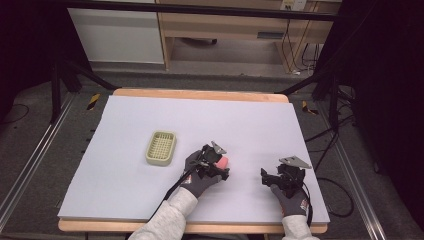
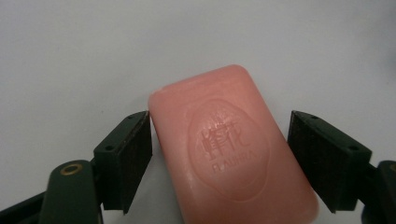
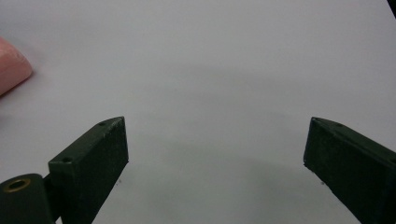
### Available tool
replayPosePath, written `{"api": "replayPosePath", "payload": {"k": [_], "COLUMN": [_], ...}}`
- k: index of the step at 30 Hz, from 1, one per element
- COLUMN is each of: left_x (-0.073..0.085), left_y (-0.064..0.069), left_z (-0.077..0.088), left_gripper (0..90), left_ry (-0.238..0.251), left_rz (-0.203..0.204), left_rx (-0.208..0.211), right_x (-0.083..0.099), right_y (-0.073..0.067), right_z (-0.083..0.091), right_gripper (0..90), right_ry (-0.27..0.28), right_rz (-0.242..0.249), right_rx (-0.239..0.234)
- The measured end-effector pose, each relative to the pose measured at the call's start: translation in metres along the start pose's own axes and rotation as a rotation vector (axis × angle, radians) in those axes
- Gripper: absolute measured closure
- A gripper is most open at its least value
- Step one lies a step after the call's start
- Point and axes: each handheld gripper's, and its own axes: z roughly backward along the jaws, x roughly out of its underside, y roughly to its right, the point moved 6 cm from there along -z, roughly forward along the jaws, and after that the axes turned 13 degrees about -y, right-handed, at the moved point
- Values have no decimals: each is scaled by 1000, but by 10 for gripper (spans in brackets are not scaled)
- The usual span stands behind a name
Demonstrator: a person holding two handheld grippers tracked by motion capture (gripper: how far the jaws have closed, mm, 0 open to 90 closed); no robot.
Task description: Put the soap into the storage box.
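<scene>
A pink bar of soap (image 1: 223,161) (image 2: 233,149) with an embossed stamp lies flat on the pale mat (image 1: 200,120). My left gripper (image 1: 218,166) (image 2: 219,140) is open and straddles the bar. Its left pad (image 2: 135,158) touches the soap's edge, and a narrow gap is left at the right pad (image 2: 317,158). My right gripper (image 1: 267,178) (image 3: 215,140) rests open near the mat's front right with nothing between its jaws. In the right gripper view a corner of the soap (image 3: 11,70) shows at the far left. A pale green slotted soap dish (image 1: 161,147) sits to the left of the soap.
The mat covers a wooden table (image 1: 200,94) whose edges show at the back and front. Black frame legs (image 1: 55,90) and cables (image 1: 330,135) stand beside the table. A wooden cabinet (image 1: 225,25) is behind it.
</scene>
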Motion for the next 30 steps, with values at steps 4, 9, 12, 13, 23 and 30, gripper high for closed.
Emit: {"api": "replayPosePath", "payload": {"k": [4,9,12,13,23,30], "left_x": [1,2,3,3,3,3], "left_y": [0,0,0,0,0,1], "left_z": [0,-1,-1,-1,-2,-3], "left_gripper": [253,319,353,359,366,370], "left_ry": [-6,-14,-17,-20,-24,-21], "left_rz": [3,4,8,8,1,-9], "left_rx": [-1,4,12,14,13,1], "right_x": [0,0,0,0,0,0], "right_y": [0,0,0,0,-1,-1], "right_z": [0,0,0,0,0,0], "right_gripper": [68,68,68,68,68,69], "right_ry": [-3,-2,-2,-3,-5,-4], "right_rz": [-5,-3,-3,-5,-5,1], "right_rx": [-1,0,1,0,0,1]}}
